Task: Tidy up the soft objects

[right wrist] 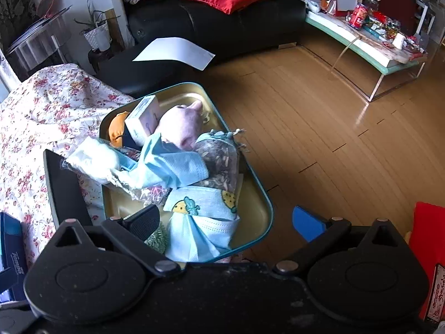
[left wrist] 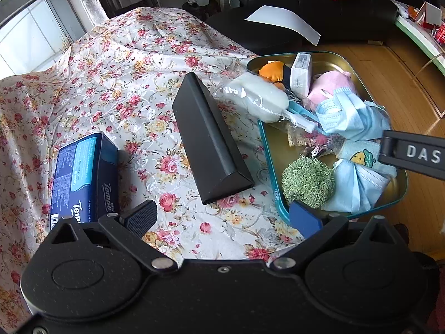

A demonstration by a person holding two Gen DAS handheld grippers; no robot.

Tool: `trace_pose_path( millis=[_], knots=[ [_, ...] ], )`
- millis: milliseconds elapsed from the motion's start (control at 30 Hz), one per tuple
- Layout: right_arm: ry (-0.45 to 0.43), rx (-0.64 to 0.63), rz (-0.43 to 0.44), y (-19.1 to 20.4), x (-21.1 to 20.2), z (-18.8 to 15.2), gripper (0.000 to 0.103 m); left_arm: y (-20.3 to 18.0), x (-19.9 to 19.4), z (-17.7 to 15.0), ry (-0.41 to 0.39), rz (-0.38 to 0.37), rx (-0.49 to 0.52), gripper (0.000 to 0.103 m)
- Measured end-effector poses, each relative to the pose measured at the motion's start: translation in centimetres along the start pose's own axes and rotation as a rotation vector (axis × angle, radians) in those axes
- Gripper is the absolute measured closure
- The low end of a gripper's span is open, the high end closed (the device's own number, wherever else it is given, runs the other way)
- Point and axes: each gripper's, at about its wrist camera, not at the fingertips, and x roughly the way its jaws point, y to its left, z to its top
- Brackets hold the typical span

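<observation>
**Soft things lie in the tray, both grippers open and empty**

The tray (left wrist: 336, 57) stands on the right edge of the table (left wrist: 111, 78), partly over the floor (right wrist: 319, 117). It has a gold inside and a teal rim. In it lie the soft things: a green scrubber (left wrist: 307, 182) near the front corner, blue masks (left wrist: 353, 114) in a heap, a blue cloth (right wrist: 205, 203) with yellow figures, a pink toy (right wrist: 180, 125), an orange toy (left wrist: 271, 71) at the far side, and a white tissue pack (left wrist: 300, 73) leaning on the toys. A white brush (left wrist: 258, 100) in clear wrap lies across the left rim, half out of the tray.

The left gripper (left wrist: 224, 218) hangs over the table just beside the tray. Its fingers (left wrist: 141, 217) are wide apart and hold nothing. The right gripper (right wrist: 226, 221) hangs over the near end of the tray, also wide apart and empty.

On the flowered cloth, a black case (left wrist: 208, 142) lies just left of the tray, and a Tempo box (left wrist: 83, 178) further left.
</observation>
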Motion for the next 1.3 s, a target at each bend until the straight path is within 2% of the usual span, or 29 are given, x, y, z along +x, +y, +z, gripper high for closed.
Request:
trace_pose_path(
  millis=[733,1300],
  knots=[
    [0.013,0.019,-0.008,-0.57,0.45,0.03,0.0,-0.9,-0.31,0.15,-0.007,-0.005,0.016,0.005],
    [0.023,0.01,-0.012,-0.53,0.64,0.01,0.0,0.05,-0.1,0.85,-0.015,0.014,-0.018,0.005]
  ],
)
